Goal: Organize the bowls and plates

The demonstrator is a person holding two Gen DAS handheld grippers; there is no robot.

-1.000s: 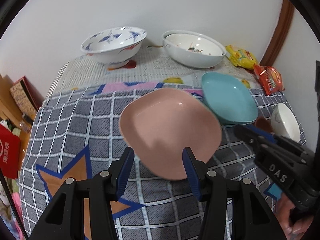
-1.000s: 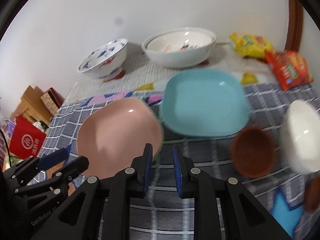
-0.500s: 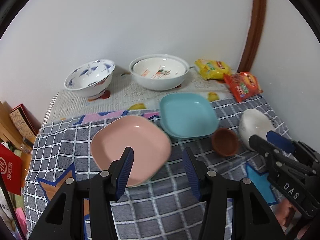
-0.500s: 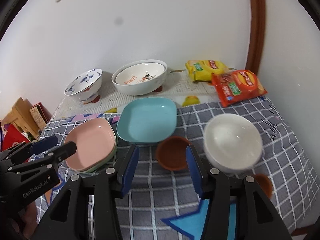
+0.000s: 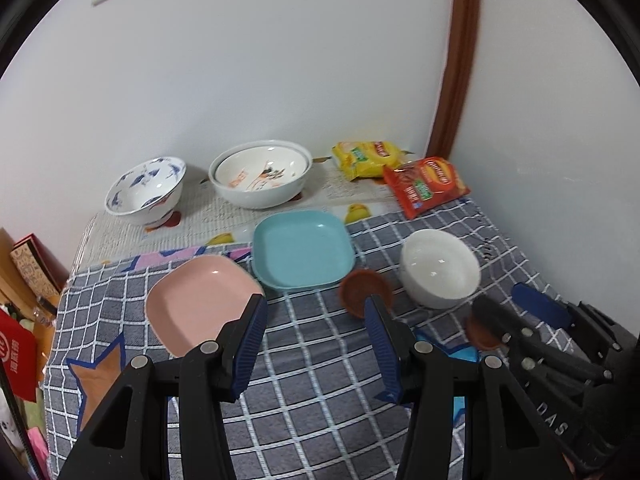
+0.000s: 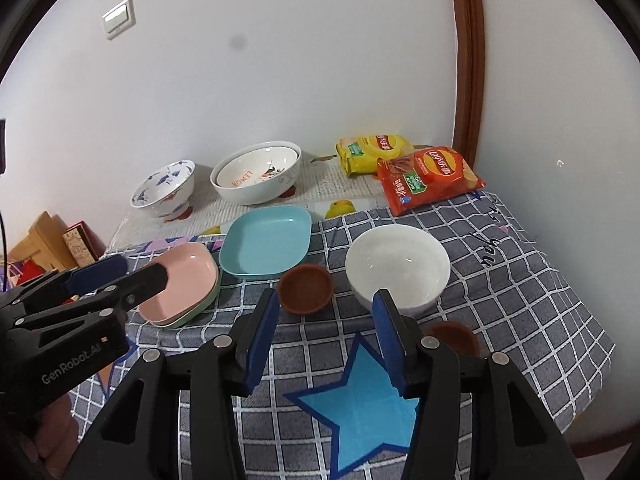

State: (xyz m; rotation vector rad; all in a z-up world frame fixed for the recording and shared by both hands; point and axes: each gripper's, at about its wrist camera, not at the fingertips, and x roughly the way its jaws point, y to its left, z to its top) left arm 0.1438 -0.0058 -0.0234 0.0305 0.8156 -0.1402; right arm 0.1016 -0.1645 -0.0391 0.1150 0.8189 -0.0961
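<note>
The left tool (image 5: 314, 326) is seen with its jaws standing apart and nothing gripped between them; it is held above the checked cloth (image 5: 320, 380) that covers the bench. The right tool (image 6: 324, 324) is likewise seen parted and empty, above the blue star (image 6: 368, 412) printed on the cloth.

A pink plate (image 5: 200, 304) is laid at the left of the cloth; in the right wrist view it is shown stacked on a pale green plate (image 6: 208, 300), of which only the edge is visible. Just beside it, toward the wall, a blue plate (image 5: 302, 250) is set flat. A small brown dish (image 6: 306, 288) is placed near the blue plate's front corner, and a plain white bowl (image 6: 398, 268) stands just beside that dish. A second brown dish (image 6: 454, 338) is partly hidden behind the right tool's finger.

Against the wall, on a paper sheet (image 5: 352, 192), a blue-patterned bowl (image 5: 146, 190) is stood upright, and beside it a large white bowl (image 5: 260, 178) is seen with another bowl nested inside. A yellow snack bag (image 6: 372, 152) and a red snack bag (image 6: 430, 178) are laid in the far right corner, the red one overlapping the yellow
</note>
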